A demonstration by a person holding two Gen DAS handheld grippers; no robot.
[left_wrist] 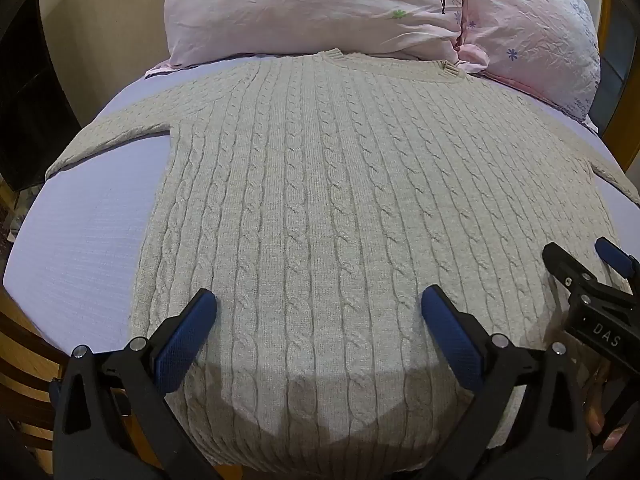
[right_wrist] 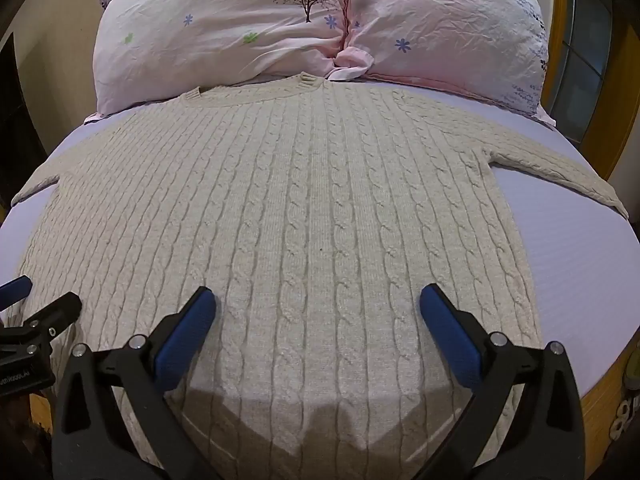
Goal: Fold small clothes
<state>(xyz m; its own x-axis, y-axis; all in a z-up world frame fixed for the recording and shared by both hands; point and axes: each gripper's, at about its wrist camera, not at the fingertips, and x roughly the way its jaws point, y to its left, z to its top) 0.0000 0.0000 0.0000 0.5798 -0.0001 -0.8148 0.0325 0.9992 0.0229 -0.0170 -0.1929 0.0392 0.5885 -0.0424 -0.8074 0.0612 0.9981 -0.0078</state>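
A cream cable-knit sweater point(left_wrist: 320, 184) lies flat on the lavender bed sheet point(left_wrist: 88, 248), collar toward the pillows and both sleeves spread out sideways. It also shows in the right wrist view point(right_wrist: 304, 208). My left gripper point(left_wrist: 318, 302) is open and empty, hovering over the sweater's lower left part near the hem. My right gripper point(right_wrist: 318, 300) is open and empty over the lower right part. The right gripper also shows at the right edge of the left wrist view point(left_wrist: 580, 264), and the left gripper shows at the left edge of the right wrist view point(right_wrist: 32, 304).
Two pink flower-print pillows point(right_wrist: 224, 28) point(right_wrist: 448, 28) stand at the head of the bed behind the collar. The wooden bed frame point(right_wrist: 600, 404) runs along the near edge. A dark window point(right_wrist: 588, 48) is at the right.
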